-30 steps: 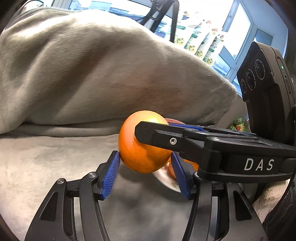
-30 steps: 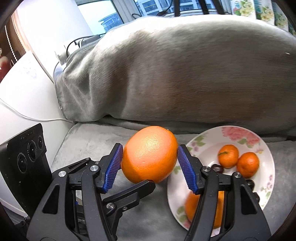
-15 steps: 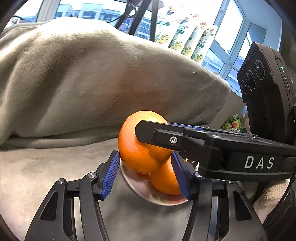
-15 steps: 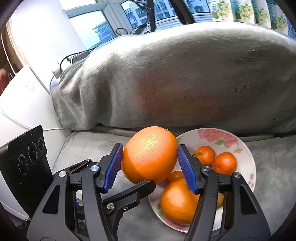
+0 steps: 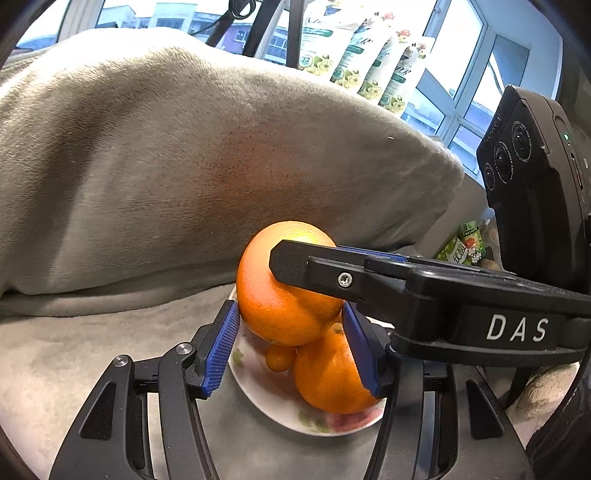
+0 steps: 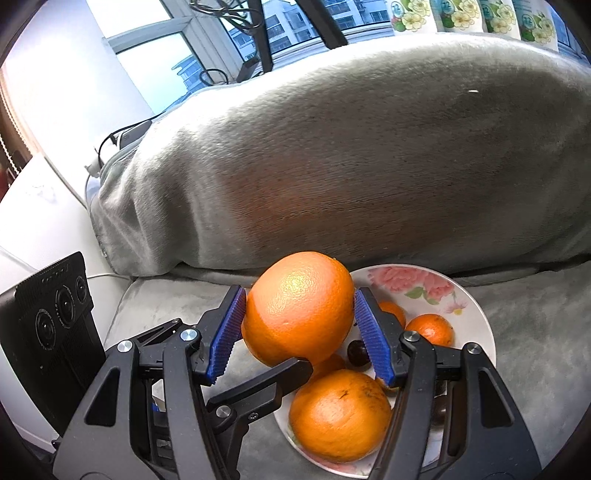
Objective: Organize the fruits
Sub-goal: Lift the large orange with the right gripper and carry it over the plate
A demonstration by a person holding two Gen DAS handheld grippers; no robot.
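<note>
The right tool point(image 6: 299, 332) grasps the large round orange fruit point(image 6: 299, 308): both ribbed blue pads point(image 6: 227, 334) press its left and right sides, with the jaws about half spread. The left tool point(image 5: 288, 341) grips the same fruit point(image 5: 284, 295) from the crossing direction; in the left wrist view its blue pads sit at 9 and 3 o'clock of the fruit's lower half, and one black finger of the right tool crosses the fruit at 2 o'clock. In the right wrist view, one black finger of the left tool reaches under the fruit at 6 o'clock.

The held fruit hangs above the near-left part of the round white plate with pink flower print point(image 6: 476, 314). Directly below it, at 5 o'clock, a second large orange point(image 6: 340, 413) lies on the plate. Two small tangerines point(image 6: 430, 328) lie at 3 o'clock of the held fruit, and a small dark round fruit point(image 6: 358, 352) sits between them and the second orange.

The plate rests on a grey plush cover point(image 6: 535, 332). Beyond it, at 12 o'clock, rises a large grey plush mound point(image 6: 369, 166). Farther back stand flower-printed packages point(image 6: 461, 14) against the windows point(image 6: 155, 66).
</note>
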